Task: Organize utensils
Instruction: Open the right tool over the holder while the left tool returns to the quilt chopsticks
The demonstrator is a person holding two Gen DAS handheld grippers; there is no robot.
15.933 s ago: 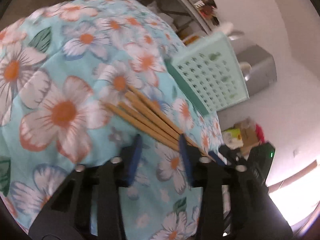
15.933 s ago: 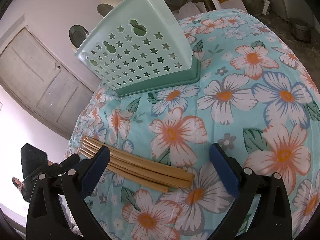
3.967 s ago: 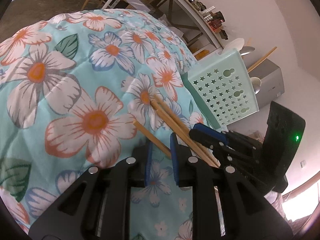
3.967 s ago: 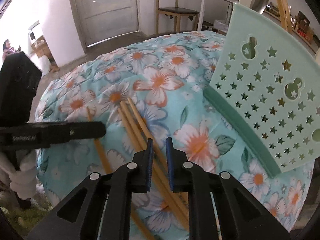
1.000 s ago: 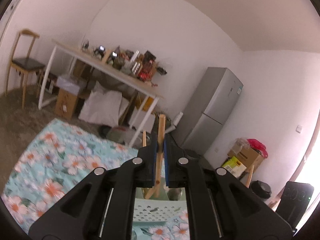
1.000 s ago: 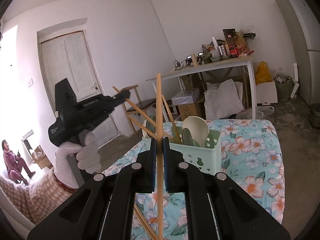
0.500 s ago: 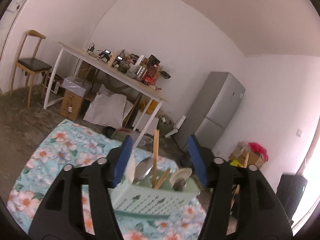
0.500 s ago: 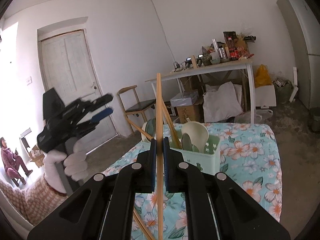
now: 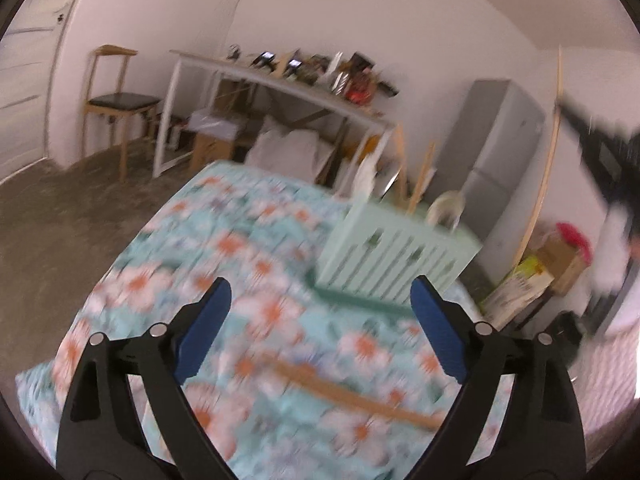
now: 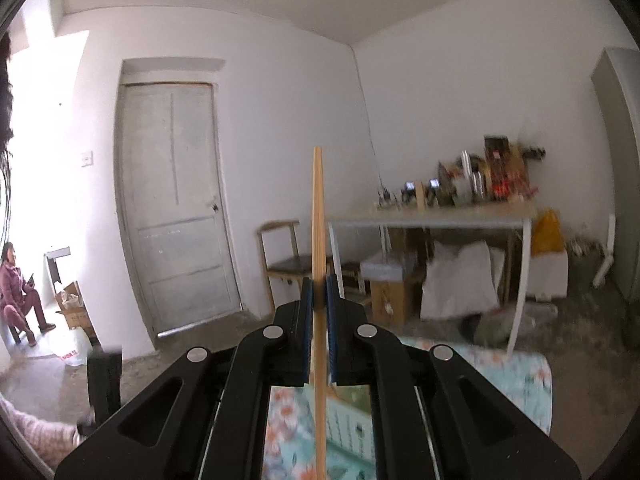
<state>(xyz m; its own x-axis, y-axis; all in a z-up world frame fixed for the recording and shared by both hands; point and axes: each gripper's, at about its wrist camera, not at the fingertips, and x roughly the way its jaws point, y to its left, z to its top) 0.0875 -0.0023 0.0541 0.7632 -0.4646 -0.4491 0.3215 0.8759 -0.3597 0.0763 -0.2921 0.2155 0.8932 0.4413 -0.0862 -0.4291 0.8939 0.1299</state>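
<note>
My left gripper (image 9: pixel 320 320) is open and empty above the floral cloth (image 9: pixel 240 280). Wooden chopsticks (image 9: pixel 352 394) lie on the cloth just ahead of it, blurred. The mint green utensil basket (image 9: pixel 396 258) stands beyond, holding chopsticks and spoons. My right gripper (image 10: pixel 319 304) is shut on an upright wooden chopstick (image 10: pixel 318 240). In the left wrist view that gripper (image 9: pixel 600 152) and its chopstick (image 9: pixel 546 168) are high at the right, above the basket. Part of the basket (image 10: pixel 348 428) shows below the right gripper.
A white table (image 9: pixel 280 84) with clutter, a wooden chair (image 9: pixel 120 100) and a grey fridge (image 9: pixel 492 152) stand behind the cloth-covered table. Boxes (image 9: pixel 532 276) sit at the right. A door (image 10: pixel 176 208) is in the right wrist view.
My left gripper has tilted down toward the cloth and the lying chopsticks, still open after releasing its chopstick in the basket. My right gripper has risen with its chopstick.
</note>
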